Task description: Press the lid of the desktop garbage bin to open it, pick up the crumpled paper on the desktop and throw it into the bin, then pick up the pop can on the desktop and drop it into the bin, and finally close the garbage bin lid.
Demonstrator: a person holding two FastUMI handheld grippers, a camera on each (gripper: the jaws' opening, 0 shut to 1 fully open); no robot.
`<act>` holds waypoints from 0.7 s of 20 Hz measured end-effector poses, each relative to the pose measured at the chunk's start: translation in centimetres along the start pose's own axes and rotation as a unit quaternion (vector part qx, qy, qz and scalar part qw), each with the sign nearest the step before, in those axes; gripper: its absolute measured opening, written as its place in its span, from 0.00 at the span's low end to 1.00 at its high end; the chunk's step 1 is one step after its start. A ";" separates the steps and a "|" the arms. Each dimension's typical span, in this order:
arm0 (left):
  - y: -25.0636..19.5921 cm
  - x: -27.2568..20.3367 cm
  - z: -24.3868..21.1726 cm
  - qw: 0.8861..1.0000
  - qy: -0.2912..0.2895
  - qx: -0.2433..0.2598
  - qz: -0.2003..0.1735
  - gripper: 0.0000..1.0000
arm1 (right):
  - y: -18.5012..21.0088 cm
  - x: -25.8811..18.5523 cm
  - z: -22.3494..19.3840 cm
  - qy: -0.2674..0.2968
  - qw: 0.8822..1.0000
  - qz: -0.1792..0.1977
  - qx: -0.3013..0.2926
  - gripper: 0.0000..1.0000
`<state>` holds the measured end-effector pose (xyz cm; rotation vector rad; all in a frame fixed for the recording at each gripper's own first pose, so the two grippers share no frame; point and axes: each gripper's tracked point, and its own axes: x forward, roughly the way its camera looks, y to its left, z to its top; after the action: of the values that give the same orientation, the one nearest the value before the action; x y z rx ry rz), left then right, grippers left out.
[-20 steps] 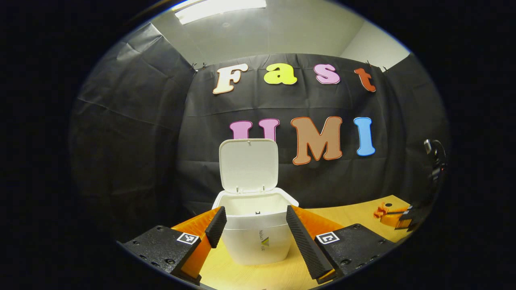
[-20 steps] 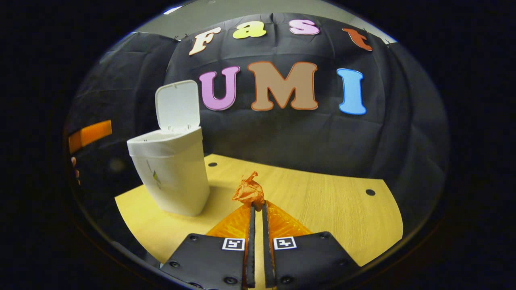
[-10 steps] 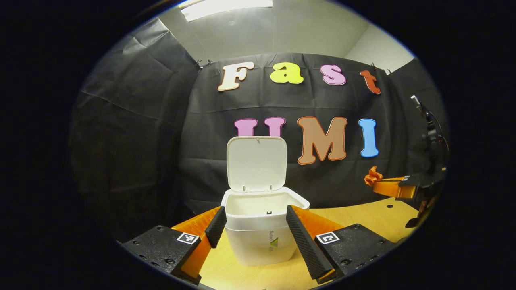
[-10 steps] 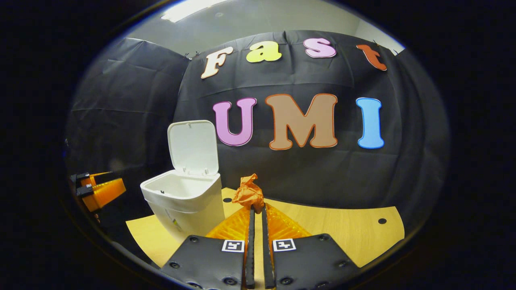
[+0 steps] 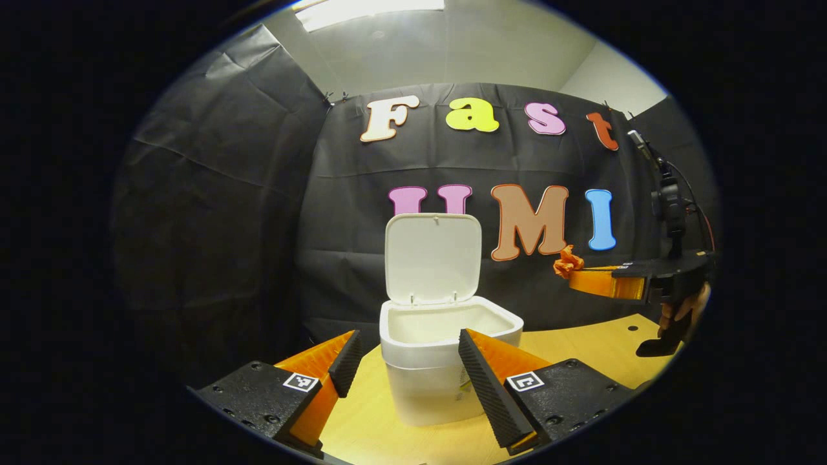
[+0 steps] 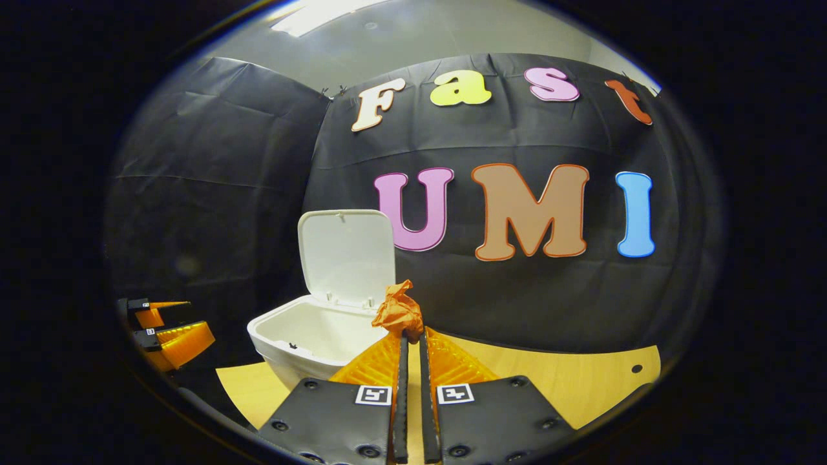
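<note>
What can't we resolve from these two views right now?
- Bin floor: left gripper view, hidden by its own front wall; right gripper view, too shallow an angle.
- Bin's lower body: right gripper view, behind the right tongs holding the crumpled paper.
- Bin label: left gripper view, behind a left tongs finger.

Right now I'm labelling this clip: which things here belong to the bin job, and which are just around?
Job: white bin, its open lid, orange crumpled paper, right gripper holding it, left gripper.
Around: wooden desktop, camera stand.
</note>
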<state>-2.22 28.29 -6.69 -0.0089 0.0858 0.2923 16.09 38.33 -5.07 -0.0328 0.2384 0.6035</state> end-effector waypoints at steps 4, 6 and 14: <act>2.0 0.1 -0.4 1.000 0.003 0.000 0.012 0.89 | 3.1 2.9 0.3 0.008 1.000 0.023 -0.002 0.11; 2.9 0.2 -0.7 1.000 0.006 0.001 0.018 0.90 | 4.6 4.2 -0.1 0.016 0.999 0.034 -0.006 0.11; 5.6 0.2 -1.0 0.999 0.008 0.007 0.039 0.89 | 9.2 8.0 -2.9 0.063 0.996 0.068 0.011 0.43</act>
<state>-3.79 33.72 -7.67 0.0052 0.1048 0.3687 16.70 50.07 -9.39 -0.0342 0.3712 0.7363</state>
